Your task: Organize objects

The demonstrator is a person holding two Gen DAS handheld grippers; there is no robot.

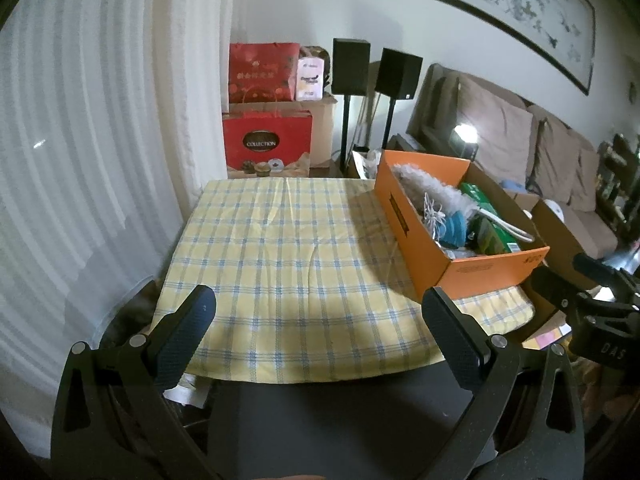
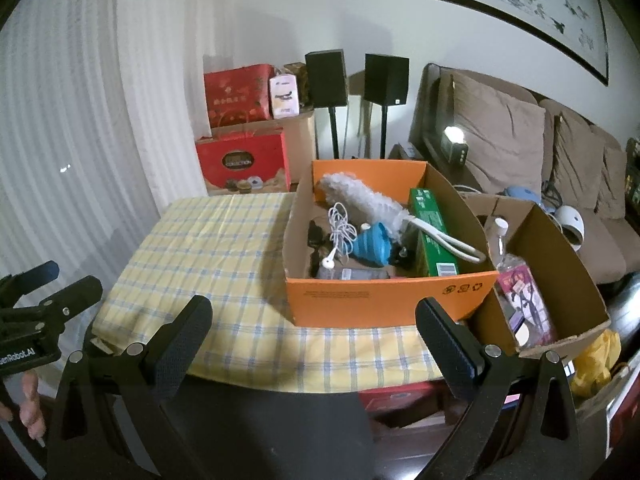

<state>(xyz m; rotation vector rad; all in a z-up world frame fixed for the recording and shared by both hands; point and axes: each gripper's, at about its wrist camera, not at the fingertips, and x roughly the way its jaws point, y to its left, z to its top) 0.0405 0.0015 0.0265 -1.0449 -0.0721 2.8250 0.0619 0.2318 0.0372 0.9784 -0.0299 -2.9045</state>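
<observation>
An orange cardboard box [image 2: 384, 300] stands on the right side of a table with a yellow checked cloth [image 2: 208, 248]. In it lie a grey fluffy duster [image 2: 368, 200], white earphones [image 2: 340, 228], a blue funnel-like item [image 2: 374, 244] and a green carton [image 2: 434, 232]. The box also shows in the left wrist view [image 1: 484, 272]. My left gripper [image 1: 320, 312] is open and empty above the table's near edge. My right gripper [image 2: 316, 316] is open and empty, just in front of the box.
A brown cardboard box [image 2: 568, 280] with a bottle and packets stands right of the table. Red gift bags [image 2: 244, 160], two black speakers on stands [image 2: 326, 76] and a brown sofa [image 2: 520, 152] are behind. White curtains [image 1: 80, 140] hang at left.
</observation>
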